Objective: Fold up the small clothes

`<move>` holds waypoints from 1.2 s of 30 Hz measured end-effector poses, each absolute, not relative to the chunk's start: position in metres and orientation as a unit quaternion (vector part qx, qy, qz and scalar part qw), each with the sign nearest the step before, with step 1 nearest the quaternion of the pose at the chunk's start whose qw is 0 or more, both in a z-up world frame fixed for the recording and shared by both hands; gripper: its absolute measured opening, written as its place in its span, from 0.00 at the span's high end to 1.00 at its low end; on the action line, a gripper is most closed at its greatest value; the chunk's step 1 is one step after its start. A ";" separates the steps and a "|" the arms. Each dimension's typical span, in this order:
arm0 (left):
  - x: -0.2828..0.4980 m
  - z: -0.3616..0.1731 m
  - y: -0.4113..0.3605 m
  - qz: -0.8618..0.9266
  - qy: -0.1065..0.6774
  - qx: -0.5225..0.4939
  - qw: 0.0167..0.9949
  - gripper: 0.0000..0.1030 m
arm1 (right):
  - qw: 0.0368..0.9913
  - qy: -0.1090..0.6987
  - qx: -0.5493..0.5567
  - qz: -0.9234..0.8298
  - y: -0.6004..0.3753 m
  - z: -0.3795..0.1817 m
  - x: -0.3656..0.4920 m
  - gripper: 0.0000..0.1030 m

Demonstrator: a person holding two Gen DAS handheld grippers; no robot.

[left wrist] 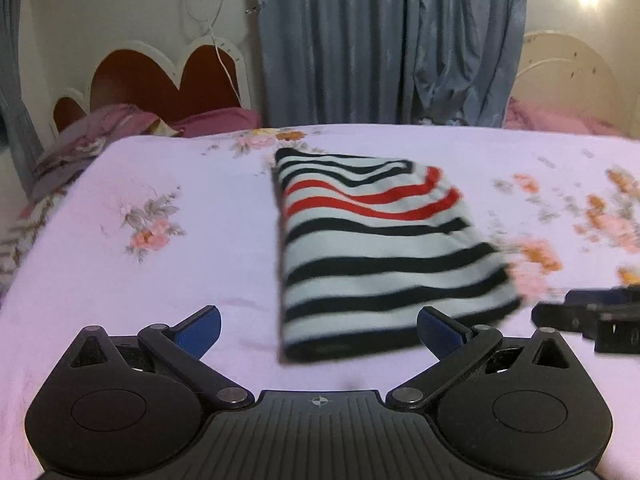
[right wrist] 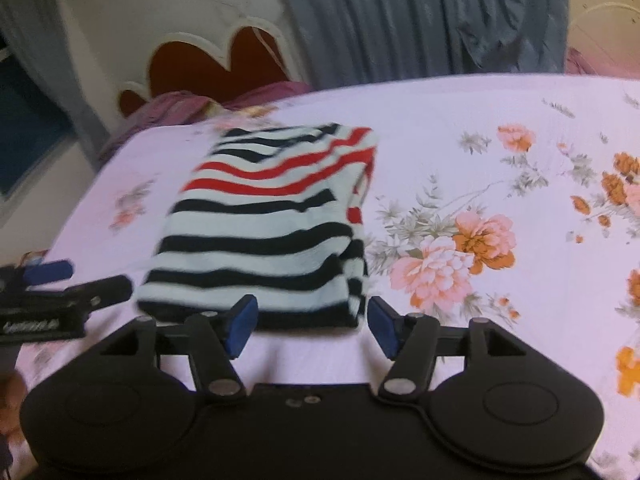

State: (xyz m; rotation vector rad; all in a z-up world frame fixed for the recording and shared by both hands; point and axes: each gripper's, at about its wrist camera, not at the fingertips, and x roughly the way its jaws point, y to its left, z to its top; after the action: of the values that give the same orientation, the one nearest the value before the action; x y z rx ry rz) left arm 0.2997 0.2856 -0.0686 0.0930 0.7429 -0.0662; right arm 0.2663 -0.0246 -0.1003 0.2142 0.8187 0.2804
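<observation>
Both grippers stand with jaws spread and nothing between the pads: the left gripper (left wrist: 318, 328) just short of the near hem, the right gripper (right wrist: 312, 326) at the near right corner. The striped shirt (left wrist: 372, 240) lies folded into a narrow stack on the floral bedsheet (left wrist: 140, 280). Its right edge shows loose layers, so a brushing finger could likely drag them open or skew the stack.
</observation>
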 end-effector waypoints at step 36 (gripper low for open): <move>0.025 0.010 0.236 0.014 0.282 0.038 0.959 0.00 | 0.949 0.263 0.047 0.166 -0.070 0.004 0.010 0.18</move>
State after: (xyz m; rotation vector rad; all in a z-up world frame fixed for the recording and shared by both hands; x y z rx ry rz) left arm 0.0250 0.2363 0.0103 0.0763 0.5712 0.0278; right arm 0.0096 -0.0703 0.0040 0.0957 0.5349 0.3384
